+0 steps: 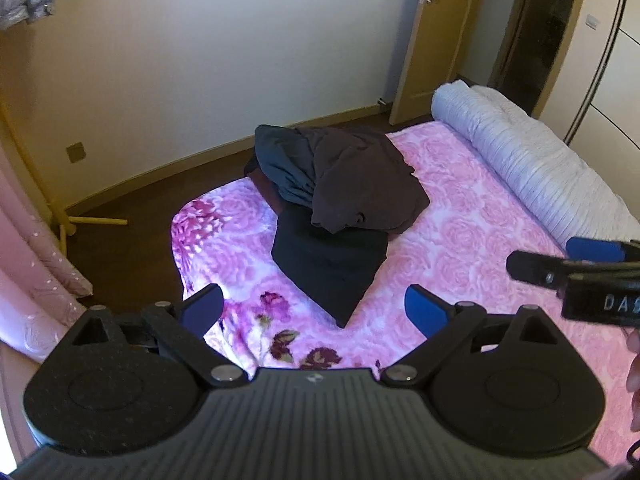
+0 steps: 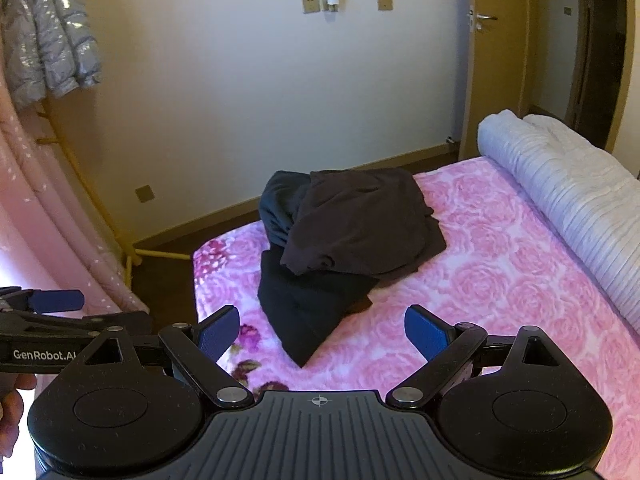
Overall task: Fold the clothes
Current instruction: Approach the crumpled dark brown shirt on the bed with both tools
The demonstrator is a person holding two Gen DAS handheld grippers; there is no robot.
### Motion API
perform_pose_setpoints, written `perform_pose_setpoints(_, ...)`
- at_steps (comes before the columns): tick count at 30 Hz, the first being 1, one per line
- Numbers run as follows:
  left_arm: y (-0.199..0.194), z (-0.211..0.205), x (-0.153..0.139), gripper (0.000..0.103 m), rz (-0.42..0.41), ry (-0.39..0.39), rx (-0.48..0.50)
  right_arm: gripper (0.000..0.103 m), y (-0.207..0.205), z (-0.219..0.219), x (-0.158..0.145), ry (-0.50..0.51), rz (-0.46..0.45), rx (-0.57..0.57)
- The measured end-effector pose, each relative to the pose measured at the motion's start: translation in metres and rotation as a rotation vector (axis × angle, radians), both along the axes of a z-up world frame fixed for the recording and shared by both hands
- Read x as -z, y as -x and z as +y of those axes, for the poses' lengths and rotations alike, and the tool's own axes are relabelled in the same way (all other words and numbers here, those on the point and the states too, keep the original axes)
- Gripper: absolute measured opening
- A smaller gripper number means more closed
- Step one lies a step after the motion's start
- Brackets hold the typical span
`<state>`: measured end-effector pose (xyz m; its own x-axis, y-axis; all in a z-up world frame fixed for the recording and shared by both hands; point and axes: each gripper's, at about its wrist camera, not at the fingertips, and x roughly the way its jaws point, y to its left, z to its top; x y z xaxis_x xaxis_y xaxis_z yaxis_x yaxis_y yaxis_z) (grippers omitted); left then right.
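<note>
I'm holding the left gripper with its jaws spread wide and nothing between them, tilted down toward the bed. The right gripper is gaping wide too, empty, hanging just beside the left one. Ahead of both, well apart from the fingertips, the clothes are lying in a dark heap on the pink rose blanket, near the bed's far left corner: a brown piece is slumping over a bluish one, with a black piece flat beneath, pointing toward me. A rolled grey quilt is lying along the bed's right side.
</note>
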<state>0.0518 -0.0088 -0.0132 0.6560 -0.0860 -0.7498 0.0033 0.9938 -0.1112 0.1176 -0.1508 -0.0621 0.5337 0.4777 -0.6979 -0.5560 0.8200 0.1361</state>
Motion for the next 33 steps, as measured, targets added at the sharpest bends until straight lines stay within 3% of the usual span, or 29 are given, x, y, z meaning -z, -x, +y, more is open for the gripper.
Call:
perform_pose_setpoints(5,-0.036,0.02,0.008,0.096,0.016,-0.062,0.057,0.093,-0.019,0.027,0.004,0.016,0.001,0.048)
perform_pose_setpoints(15,-0.105,0.068,0.012,0.096,0.037,-0.096,0.165,0.093,-0.046,0.088,0.009,0.035,0.007,0.137)
perform_pose_setpoints(23,-0.127,0.091,0.017,0.096,0.04,-0.126,0.222,0.093,-0.054,0.122,0.013,0.052,0.013,0.176)
perform_pose_setpoints(33,-0.138,0.086,0.023,0.096,0.053,-0.114,0.231,0.093,-0.064,0.121,0.021,0.071,0.02,0.162)
